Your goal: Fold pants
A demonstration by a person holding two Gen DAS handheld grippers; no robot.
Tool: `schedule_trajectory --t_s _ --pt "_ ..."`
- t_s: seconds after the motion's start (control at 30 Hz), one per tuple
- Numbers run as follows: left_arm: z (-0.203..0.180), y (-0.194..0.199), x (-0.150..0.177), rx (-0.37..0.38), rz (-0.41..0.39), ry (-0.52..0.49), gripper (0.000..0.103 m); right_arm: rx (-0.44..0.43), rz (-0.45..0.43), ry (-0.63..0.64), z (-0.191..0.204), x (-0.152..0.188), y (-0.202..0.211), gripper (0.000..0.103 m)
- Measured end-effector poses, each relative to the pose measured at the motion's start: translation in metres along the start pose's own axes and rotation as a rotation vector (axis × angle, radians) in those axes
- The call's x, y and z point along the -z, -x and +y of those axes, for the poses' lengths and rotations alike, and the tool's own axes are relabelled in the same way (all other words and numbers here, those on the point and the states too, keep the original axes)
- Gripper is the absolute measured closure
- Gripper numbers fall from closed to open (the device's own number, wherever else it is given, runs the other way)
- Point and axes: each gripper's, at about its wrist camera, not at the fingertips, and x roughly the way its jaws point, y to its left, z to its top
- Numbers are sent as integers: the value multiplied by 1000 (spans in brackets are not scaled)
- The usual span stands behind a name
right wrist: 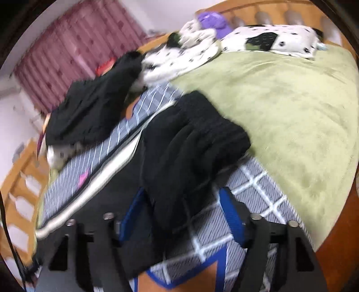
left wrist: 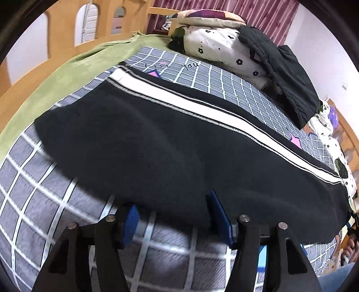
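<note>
- Left wrist: left claw point(left wrist: 174, 215) spread, pinching nothing; black pants point(left wrist: 170, 143) with white stripe flat on checked bedsheet point(left wrist: 33, 191), hem at the fingertips.
- Right wrist: right claw point(right wrist: 186, 209) spread; pants point(right wrist: 179, 143) edge lies loose between its fingers.

1. The pants point(left wrist: 170, 146) lie spread lengthwise on the checked sheet point(left wrist: 33, 202), along the bed's near edge.
2. The blanket point(right wrist: 291, 107) covers the bed beyond the sheet, under it at its far edge.
3. A dark garment point(left wrist: 289, 74) lies on the heaped quilt point(left wrist: 215, 42) at the bed's far side.
4. The pillow point(right wrist: 289, 38) sits by the headboard point(right wrist: 258, 9).
5. The pants' waistband point(right wrist: 215, 125) end reaches the sheet's edge, just beside the blanket.
</note>
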Motion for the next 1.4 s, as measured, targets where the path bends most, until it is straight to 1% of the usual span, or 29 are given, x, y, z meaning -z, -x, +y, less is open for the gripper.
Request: schedule_trajectory --t_s 0.03,0.1,0.2,0.23,0.27,0.3,0.33,0.4,0.43,0.47,0.53,0.6,0.63,0.67,0.7,0.77,0.8,0.83,0.87,0.9,0.93,0.97,1.07,1.1,1.2,1.27,1.33,1.37,1.4 --pt "2 1 2 3 -3 9 37 -21 11 -39 -5 -5 -8 30" --pt "10 5 7 22 -15 36 36 -46 48 -94 -9 -13 -29 30" --pt "19 12 12 49 -36 71 34 -48 65 -149 -9 -24 -56 31" --pt "22 14 13 56 -46 85 32 -14 62 -152 -5 -30 -61 38" --pt "24 14 14 62 -51 98 31 41 35 -136 0 -36 -61 63" --pt "25 14 15 65 -54 110 31 68 -1 -86 7 -45 -59 71" --pt "27 13 14 62 -54 127 30 43 -23 -44 10 -54 -54 72" --pt "33 10 13 53 -55 162 30 -32 -65 -40 7 -75 -38 72" --pt "35 9 12 49 -57 175 30 -37 -68 -36 6 -83 -35 72" --pt "38 7 10 47 -57 189 30 -10 -75 -16 8 -85 -34 72" --pt "44 1 6 44 -57 208 30 111 -65 88 16 -82 -44 71" --pt "48 -6 -3 10 -66 203 30 169 0 137 15 -75 -57 62" --pt "48 -9 -6 -16 -71 195 30 206 60 145 12 -68 -65 60" --pt "48 -12 -11 -50 -67 187 30 223 85 146 7 -63 -66 59" --pt "48 -17 -17 -97 -58 179 30 238 99 151 3 -56 -61 59" --pt "51 -21 -25 -138 -54 186 32 273 82 185 2 -40 -39 57" --pt "54 -22 -29 -157 -60 197 39 286 78 204 4 -36 -30 53" --pt "56 -23 -32 -181 -69 203 58 298 76 221 6 -31 -21 53" --pt "56 -24 -35 -206 -75 199 71 312 72 235 9 -26 -11 53" --pt "58 -26 -42 -204 -78 173 86 330 69 249 11 -22 -1 53" --pt "60 -25 -47 -183 -75 153 91 344 69 258 14 -19 8 53" --pt "62 -21 -53 -153 -79 151 91 353 68 262 18 -16 16 53" --pt "72 -8 -58 -90 -111 173 91 352 51 254 30 -10 38 53" --pt "73 -8 -56 -92 -100 167 91 341 50 244 36 -8 44 52" --pt "71 -15 -44 -139 -39 132 84 318 45 244 54 -6 48 51" --pt "69 -12 -35 -148 -4 108 70 303 35 259 69 -1 48 49" --pt "65 -4 -26 -116 19 88 45 278 32 280 88 3 45 49" --pt "62 -1 -23 -101 38 68 43 266 31 293 95 4 43 48" --pt "57 3 -19 -89 63 31 43 257 32 309 103 6 40 44"
